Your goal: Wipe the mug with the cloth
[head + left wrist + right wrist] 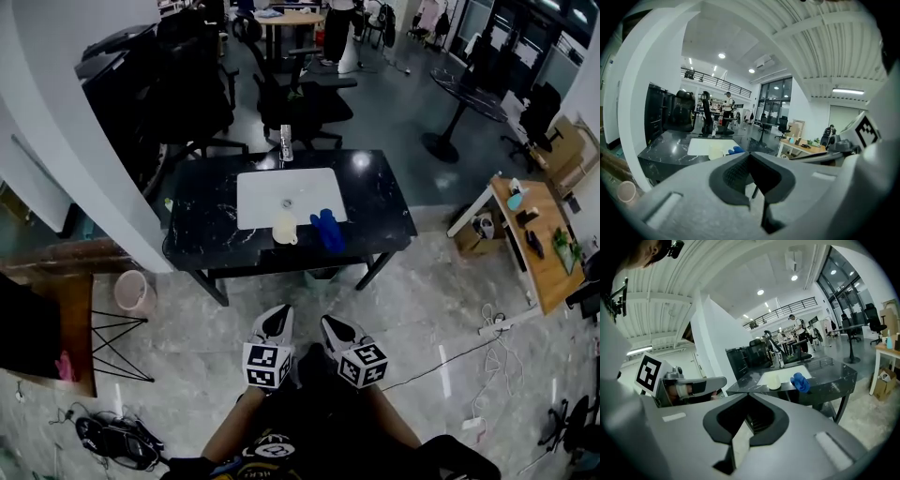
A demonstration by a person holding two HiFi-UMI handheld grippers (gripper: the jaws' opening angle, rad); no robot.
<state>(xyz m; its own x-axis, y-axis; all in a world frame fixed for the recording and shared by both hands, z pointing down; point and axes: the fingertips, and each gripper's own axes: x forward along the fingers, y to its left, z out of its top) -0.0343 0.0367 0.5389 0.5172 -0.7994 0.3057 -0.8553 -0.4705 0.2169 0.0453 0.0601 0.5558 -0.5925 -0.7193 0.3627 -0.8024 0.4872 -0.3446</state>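
Observation:
Ahead of me stands a black marble-look table (375, 202) with a white mat (291, 192) on it. A cream mug (284, 228) sits at the mat's near edge, with a crumpled blue cloth (327, 230) just to its right. Both grippers hang low in the head view, well short of the table and over the floor. My left gripper (276, 322) and right gripper (336, 328) sit side by side, jaws shut and empty. The left gripper view has the mug (716, 152) and cloth (736, 150) far beyond its closed jaws (750, 154). The right gripper view likewise shows the mug (774, 380) and cloth (800, 382) beyond its closed jaws (749, 395).
A clear bottle (286, 142) stands at the table's far edge, with office chairs (300, 94) behind. A white wall (84, 169) runs along the left, with a pink bucket (135, 291) and a wire stand (117, 347) near it. A wooden desk (534, 244) and floor cables (487, 328) are at the right.

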